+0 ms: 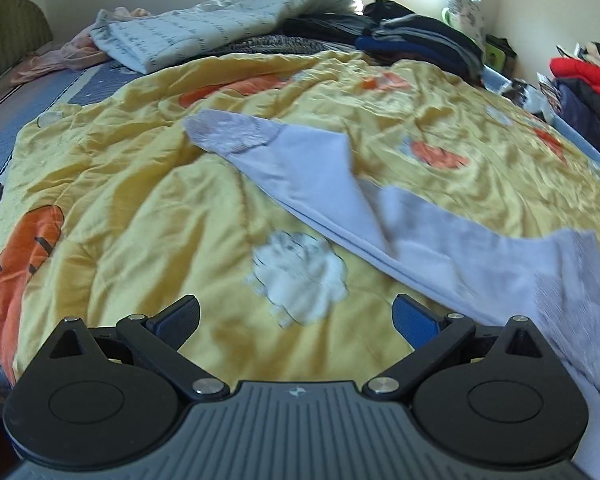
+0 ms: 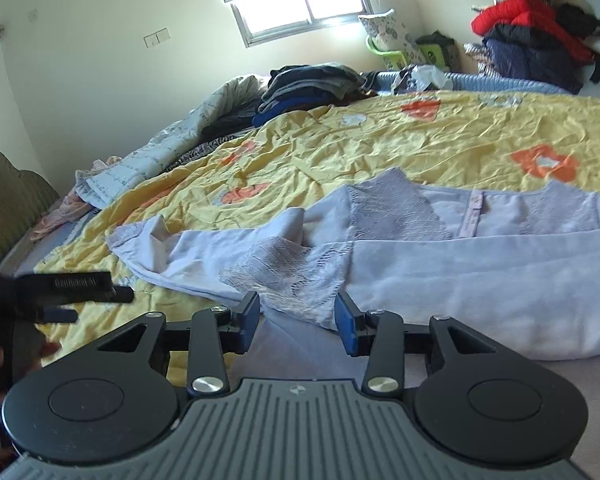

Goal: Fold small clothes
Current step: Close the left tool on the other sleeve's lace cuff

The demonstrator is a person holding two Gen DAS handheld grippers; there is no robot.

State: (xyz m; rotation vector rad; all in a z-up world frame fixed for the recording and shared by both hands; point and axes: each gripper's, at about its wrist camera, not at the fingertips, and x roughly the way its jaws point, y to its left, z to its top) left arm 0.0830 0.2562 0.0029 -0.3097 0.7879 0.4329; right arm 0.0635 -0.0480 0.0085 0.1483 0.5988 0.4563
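A yellow quilt [image 2: 380,136] covers the bed, dark folded clothes [image 2: 308,80] beyond.

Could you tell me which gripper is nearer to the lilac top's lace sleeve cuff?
Right. The right gripper is open with the lace cuff just ahead of its jaws. The left gripper is open over the yellow quilt, off to the side of the top.
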